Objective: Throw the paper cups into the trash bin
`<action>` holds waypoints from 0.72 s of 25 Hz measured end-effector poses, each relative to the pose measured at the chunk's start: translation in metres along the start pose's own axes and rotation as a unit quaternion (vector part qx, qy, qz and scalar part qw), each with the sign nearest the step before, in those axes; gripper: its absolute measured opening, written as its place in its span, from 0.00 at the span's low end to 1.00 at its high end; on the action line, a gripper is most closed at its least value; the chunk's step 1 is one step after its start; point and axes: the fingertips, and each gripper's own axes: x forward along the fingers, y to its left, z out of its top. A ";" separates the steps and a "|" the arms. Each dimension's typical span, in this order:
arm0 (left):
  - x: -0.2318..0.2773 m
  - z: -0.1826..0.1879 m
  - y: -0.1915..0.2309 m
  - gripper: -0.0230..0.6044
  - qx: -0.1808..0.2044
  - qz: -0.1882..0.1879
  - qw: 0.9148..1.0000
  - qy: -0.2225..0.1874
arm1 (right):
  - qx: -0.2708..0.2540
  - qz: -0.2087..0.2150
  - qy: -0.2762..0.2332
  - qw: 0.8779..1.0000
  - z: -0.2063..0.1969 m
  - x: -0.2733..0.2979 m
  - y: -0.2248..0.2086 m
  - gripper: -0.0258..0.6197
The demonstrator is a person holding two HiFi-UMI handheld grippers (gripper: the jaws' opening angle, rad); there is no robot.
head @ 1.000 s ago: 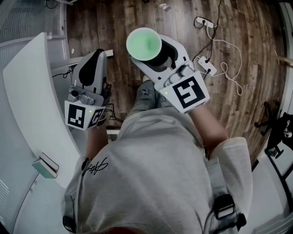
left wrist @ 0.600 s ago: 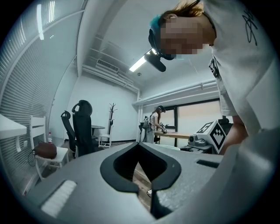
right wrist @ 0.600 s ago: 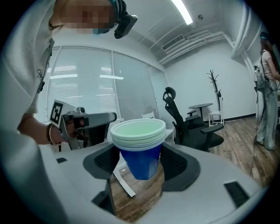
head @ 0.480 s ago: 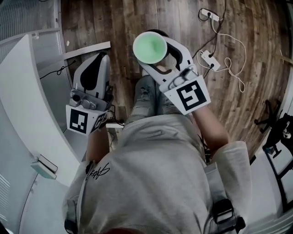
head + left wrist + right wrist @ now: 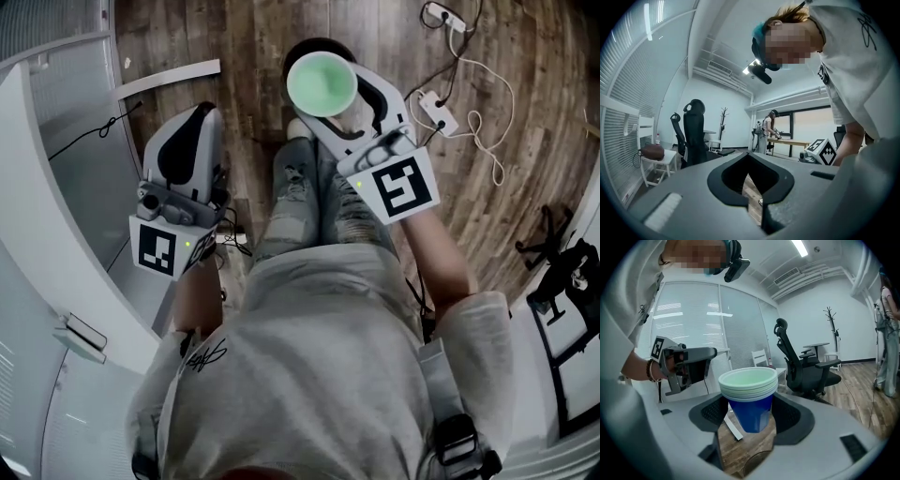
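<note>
While my right gripper (image 5: 750,414) clamps a stack of blue paper cups (image 5: 322,82) upright above the wooden floor (image 5: 239,37), my left gripper (image 5: 190,127) is pinched together, empty.

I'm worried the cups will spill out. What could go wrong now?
The right gripper squeezes the stacked cups only by the outer blue one, so tilting might let the inner ones slide out early. Also, a power strip lies on the floor nearby, and a foot might trip on it.
</note>
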 end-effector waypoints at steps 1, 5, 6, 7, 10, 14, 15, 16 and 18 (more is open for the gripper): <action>-0.001 -0.005 0.001 0.03 -0.002 0.001 1.000 0.002 | 0.000 0.000 0.000 1.000 -0.005 0.002 -0.001 0.49; -0.002 -0.022 0.003 0.03 -0.007 0.002 1.000 0.005 | 0.002 -0.001 0.011 1.000 -0.029 0.011 -0.005 0.49; 0.000 -0.024 0.003 0.03 -0.009 0.002 1.000 0.006 | 0.001 -0.001 0.014 1.000 -0.036 0.014 -0.007 0.49; 0.001 -0.028 0.003 0.03 -0.010 0.001 1.000 0.007 | -0.001 0.000 0.018 1.000 -0.043 0.017 -0.008 0.49; 0.002 -0.040 0.002 0.03 -0.016 -0.001 1.000 0.010 | 0.001 0.004 0.027 1.000 -0.065 0.024 -0.010 0.49; 0.003 -0.055 -0.001 0.03 -0.021 -0.002 1.000 0.014 | 0.009 0.005 0.036 0.999 -0.091 0.031 -0.016 0.49; 0.003 -0.058 -0.002 0.03 -0.023 -0.001 1.000 0.015 | 0.009 0.006 0.038 0.999 -0.096 0.033 -0.017 0.49; 0.003 -0.061 -0.002 0.03 -0.025 -0.001 1.000 0.015 | 0.008 0.007 0.041 0.999 -0.102 0.035 -0.019 0.49; 0.003 -0.069 -0.003 0.03 -0.028 0.000 0.999 0.018 | 0.005 0.008 0.046 0.999 -0.114 0.038 -0.022 0.49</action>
